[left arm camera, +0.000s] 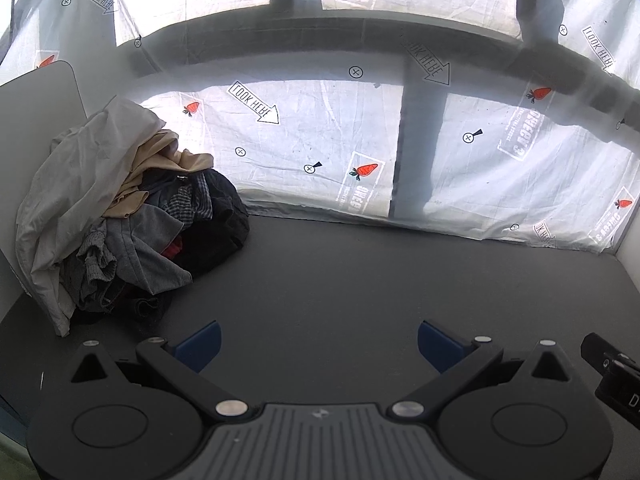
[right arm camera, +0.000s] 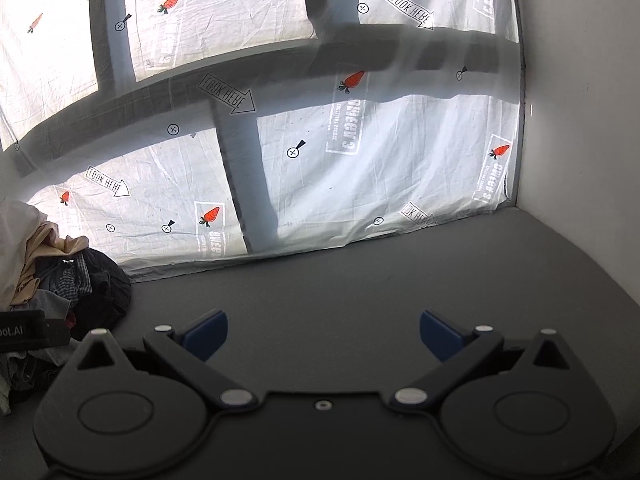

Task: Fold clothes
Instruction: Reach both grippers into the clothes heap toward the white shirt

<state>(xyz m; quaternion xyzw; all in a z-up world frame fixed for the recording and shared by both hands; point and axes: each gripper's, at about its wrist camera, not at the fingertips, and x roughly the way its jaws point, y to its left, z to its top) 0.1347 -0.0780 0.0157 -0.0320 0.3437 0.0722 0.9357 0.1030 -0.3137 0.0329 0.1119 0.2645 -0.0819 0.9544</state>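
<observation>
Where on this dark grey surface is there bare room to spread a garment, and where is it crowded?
The dark grey table surface lies bare from the heap of mixed clothes rightward to the white side wall, bordered behind by the printed white sheet. Only the left corner is crowded. Both tools, left and right, are open and empty.

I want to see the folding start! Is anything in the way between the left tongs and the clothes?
Nothing visible. Only bare dark grey tabletop lies between the open left tongs and the jumbled pile of white, tan, grey and black clothes at the far left.
</observation>
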